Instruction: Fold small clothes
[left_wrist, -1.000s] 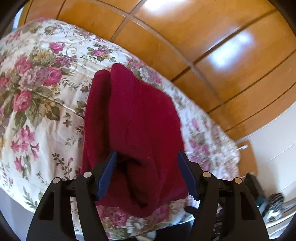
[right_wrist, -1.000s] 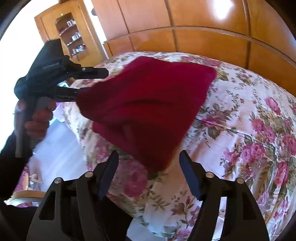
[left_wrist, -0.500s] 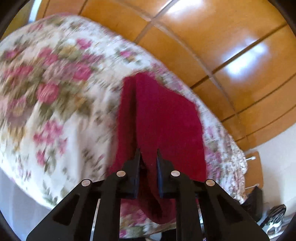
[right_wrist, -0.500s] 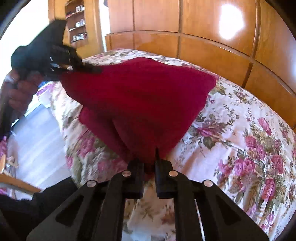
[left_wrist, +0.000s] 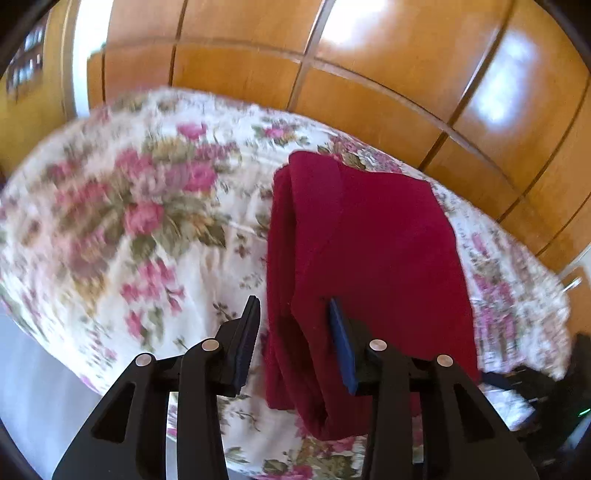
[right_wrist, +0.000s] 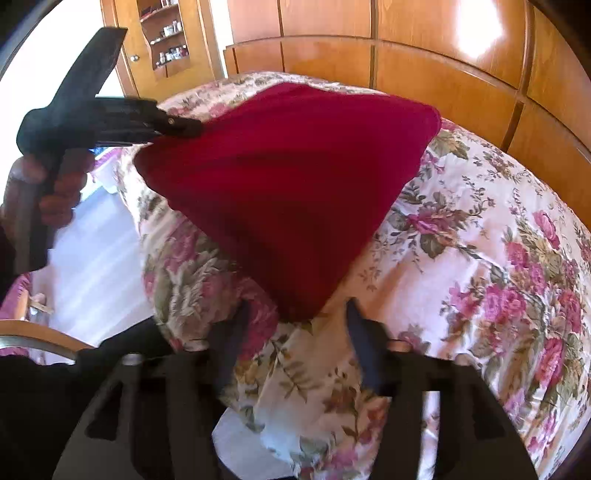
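A dark red garment (left_wrist: 369, 251) lies folded on the floral bedspread (left_wrist: 147, 240), one long edge pointing toward me. My left gripper (left_wrist: 293, 332) straddles that near edge, jaws opening; the left pad stands off the cloth and the right pad lies over it. In the right wrist view the garment (right_wrist: 288, 184) narrows to a corner between the blurred fingers of my right gripper (right_wrist: 295, 339), whose jaws are opening and stand apart from the cloth. The left gripper (right_wrist: 192, 127), held by a hand (right_wrist: 59, 192), reaches the cloth's far left corner.
Glossy wooden panels (left_wrist: 369, 74) rise behind the bed. A wooden cabinet with shelves (right_wrist: 166, 44) stands at the back left. Pale floor (right_wrist: 92, 258) lies beside the bed, with a curved wooden chair back (right_wrist: 37, 332) nearby. Dark items (left_wrist: 554, 398) sit by the bed's far corner.
A second ago both grippers were open at the cloth's edge; half a second ago both were shut on it. Now both have let go and spread again. The left view has swung left.
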